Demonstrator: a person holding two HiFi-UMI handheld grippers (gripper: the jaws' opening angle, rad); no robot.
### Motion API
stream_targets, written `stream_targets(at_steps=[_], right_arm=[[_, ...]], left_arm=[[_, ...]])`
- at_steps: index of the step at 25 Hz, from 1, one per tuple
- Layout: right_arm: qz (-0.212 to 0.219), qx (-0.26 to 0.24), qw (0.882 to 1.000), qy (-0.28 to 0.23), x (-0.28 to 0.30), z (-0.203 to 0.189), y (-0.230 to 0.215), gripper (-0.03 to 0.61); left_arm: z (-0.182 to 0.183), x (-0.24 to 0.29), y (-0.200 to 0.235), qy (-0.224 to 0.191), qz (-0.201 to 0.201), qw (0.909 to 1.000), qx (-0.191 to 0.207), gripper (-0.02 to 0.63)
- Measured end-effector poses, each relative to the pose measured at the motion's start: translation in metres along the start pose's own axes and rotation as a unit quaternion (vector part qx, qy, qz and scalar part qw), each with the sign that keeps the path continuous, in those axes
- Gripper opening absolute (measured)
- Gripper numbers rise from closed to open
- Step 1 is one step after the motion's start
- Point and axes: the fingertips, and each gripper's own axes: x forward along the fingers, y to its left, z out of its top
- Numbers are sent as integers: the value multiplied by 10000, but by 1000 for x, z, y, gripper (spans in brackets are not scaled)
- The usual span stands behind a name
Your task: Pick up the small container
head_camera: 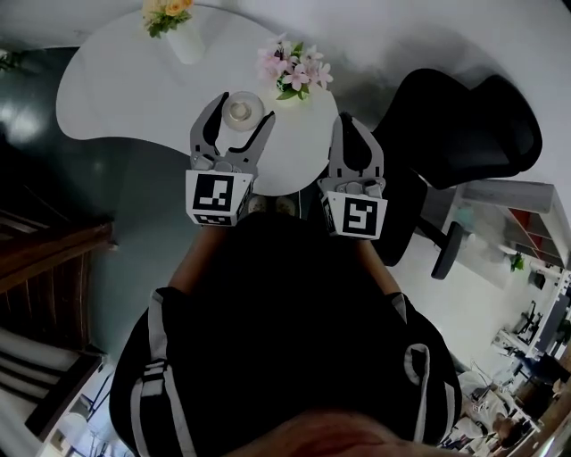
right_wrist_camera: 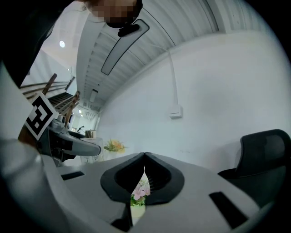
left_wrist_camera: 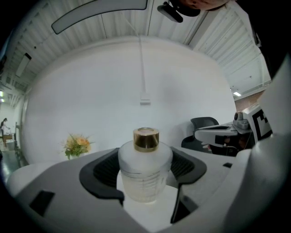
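The small container (head_camera: 240, 111) is a frosted glass bottle with a gold cap, standing upright near the front edge of the white table (head_camera: 125, 89). My left gripper (head_camera: 243, 109) is open, one jaw on each side of the bottle. In the left gripper view the bottle (left_wrist_camera: 144, 170) fills the gap between the black pads (left_wrist_camera: 101, 172) and rests on the tabletop; I cannot tell whether the pads touch it. My right gripper (head_camera: 344, 120) hangs shut and empty to the right, just off the table's edge. In the right gripper view its tips (right_wrist_camera: 144, 155) meet.
A vase of pink flowers (head_camera: 294, 71) stands just behind and right of the bottle. Orange and yellow flowers (head_camera: 168, 13) sit at the table's far edge. A black office chair (head_camera: 464, 125) is to the right, and wooden stairs (head_camera: 45, 259) are to the left.
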Motion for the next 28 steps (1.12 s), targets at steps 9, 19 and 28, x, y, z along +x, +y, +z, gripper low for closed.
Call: stream_targets(at_steps=[9, 19, 28], right_arm=[[89, 61, 9998, -150, 2, 11, 5, 20], [153, 35, 9998, 105, 1, 2, 8, 20], [148, 53, 9997, 186, 7, -7, 10, 20]], left_arm=[[9, -11, 5, -63, 167, 9998, 2, 331], [2, -10, 3, 54, 93, 9999, -21, 331], [-5, -4, 3, 82, 0, 10000, -11, 331]])
